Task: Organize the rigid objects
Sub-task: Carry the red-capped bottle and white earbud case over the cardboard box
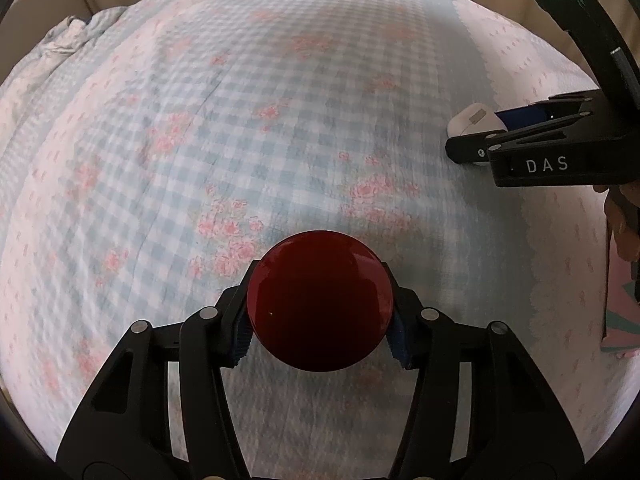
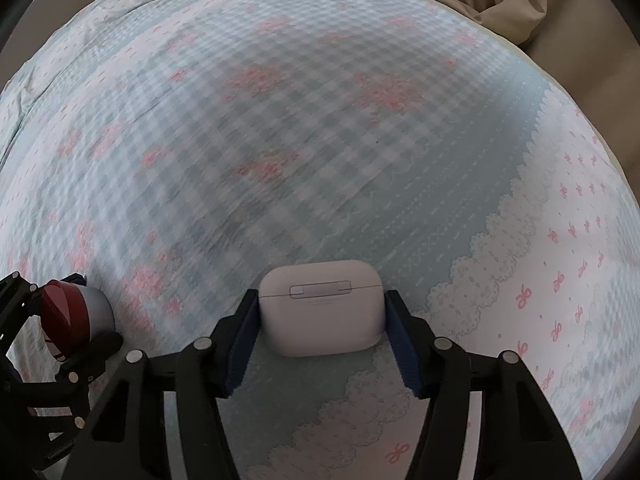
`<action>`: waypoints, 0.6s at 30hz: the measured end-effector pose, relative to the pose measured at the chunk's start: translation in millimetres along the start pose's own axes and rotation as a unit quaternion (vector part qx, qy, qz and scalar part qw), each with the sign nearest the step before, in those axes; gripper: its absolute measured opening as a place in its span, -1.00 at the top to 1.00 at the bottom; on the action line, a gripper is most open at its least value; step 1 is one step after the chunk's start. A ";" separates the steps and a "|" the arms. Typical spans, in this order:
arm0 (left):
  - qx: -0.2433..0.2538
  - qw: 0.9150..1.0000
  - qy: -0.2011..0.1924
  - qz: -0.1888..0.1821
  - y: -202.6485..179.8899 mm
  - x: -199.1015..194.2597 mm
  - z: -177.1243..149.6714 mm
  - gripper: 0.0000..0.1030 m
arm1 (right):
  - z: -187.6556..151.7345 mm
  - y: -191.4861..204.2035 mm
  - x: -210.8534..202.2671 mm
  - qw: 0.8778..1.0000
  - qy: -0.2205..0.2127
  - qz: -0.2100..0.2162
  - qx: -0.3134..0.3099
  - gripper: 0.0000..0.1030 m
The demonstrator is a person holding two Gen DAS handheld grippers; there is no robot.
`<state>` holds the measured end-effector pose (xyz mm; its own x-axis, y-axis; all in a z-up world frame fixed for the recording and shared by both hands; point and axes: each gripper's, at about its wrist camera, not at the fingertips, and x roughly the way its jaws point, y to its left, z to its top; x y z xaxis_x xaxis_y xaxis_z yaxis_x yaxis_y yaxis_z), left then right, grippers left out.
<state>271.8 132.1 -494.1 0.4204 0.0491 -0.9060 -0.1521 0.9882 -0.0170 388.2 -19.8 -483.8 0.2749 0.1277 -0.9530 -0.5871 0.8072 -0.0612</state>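
Holding two items above the bed [image 1: 200,120]. Your left gripper [image 1: 320,316] clamps a glossy red ball [image 1: 320,300] at its widest girth: hard, likely slippery. Your right gripper [image 2: 322,320] pinches a white earbud case [image 2: 320,308] by its sides: light, smooth, rigid.

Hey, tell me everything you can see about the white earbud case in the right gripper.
The earbud case is a small white box with rounded corners, smooth and plastic-looking. Its hinge side faces the camera: a thin lid seam with a grey metal hinge plate across it. The lid is closed. It sits level between the blue pads of the right gripper, which press its two short sides, above the checked bedsheet. Whether it touches the sheet is unclear. The left wrist view also shows it in that gripper.
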 end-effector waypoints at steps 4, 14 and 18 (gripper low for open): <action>-0.013 1.000 -0.002 -0.004 6.8 -5.0 3.3 0.02 | -0.5 -3.3 -6.0 1.000 0.000 -0.004 0.012 -0.10; -0.039 0.998 -0.031 -0.026 27.1 -65.5 16.8 0.02 | -8.5 9.0 -63.3 0.999 -0.020 -0.016 0.046 -0.10; -0.023 0.998 -0.049 -0.036 35.1 -107.4 27.0 0.02 | -9.1 15.9 -106.2 0.997 -0.034 -0.023 0.071 -0.10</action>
<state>245.5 165.4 -386.0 0.5169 -0.0049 -0.8560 -0.1582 0.9822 -0.1012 342.8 -25.8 -386.2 0.3533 0.1242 -0.9272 -0.4608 0.8857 -0.0569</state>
